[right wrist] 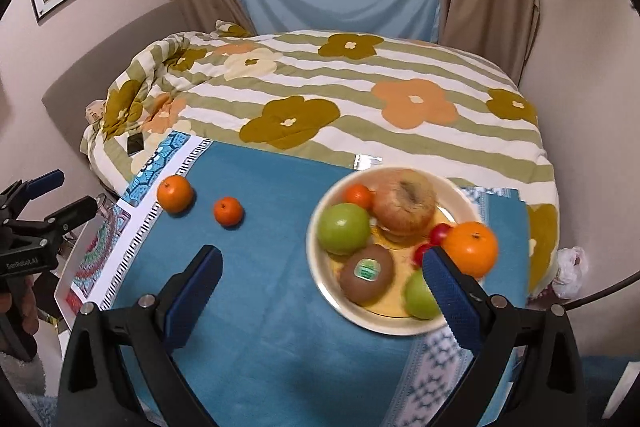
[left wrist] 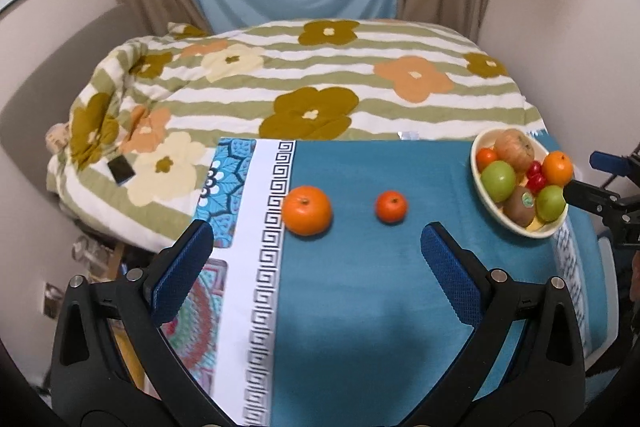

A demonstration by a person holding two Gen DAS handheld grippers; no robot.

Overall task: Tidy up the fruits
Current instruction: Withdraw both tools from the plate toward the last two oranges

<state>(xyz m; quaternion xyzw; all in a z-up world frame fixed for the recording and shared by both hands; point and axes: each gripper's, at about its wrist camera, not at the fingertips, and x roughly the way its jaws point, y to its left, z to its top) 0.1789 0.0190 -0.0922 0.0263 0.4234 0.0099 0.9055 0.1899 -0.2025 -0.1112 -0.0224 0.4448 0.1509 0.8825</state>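
Two loose oranges lie on the teal tablecloth (left wrist: pixel 360 307): a large orange (left wrist: pixel 306 210) (right wrist: pixel 175 193) and a small orange (left wrist: pixel 391 206) (right wrist: pixel 228 211). My left gripper (left wrist: pixel 316 247) hovers open just in front of them, holding nothing. At the table's right stands a cream bowl (right wrist: pixel 316 279) (left wrist: pixel 478 171) with two green apples (right wrist: pixel 343 228), a brownish apple (right wrist: pixel 404 205), a kiwi (right wrist: pixel 366 273), small red fruits and a small orange. Another orange (right wrist: pixel 471 248) (left wrist: pixel 558 167) rests at the bowl's right rim. My right gripper (right wrist: pixel 322 259) is open over the bowl's near side, empty.
Behind the table is a bed with a flowered striped quilt (left wrist: pixel 320 75), and a phone (left wrist: pixel 120 169) lies on it. The cloth's patterned white border (left wrist: pixel 256 267) marks the table's left edge. A hand holding the left gripper (right wrist: pixel 68 193) shows at the left of the right wrist view.
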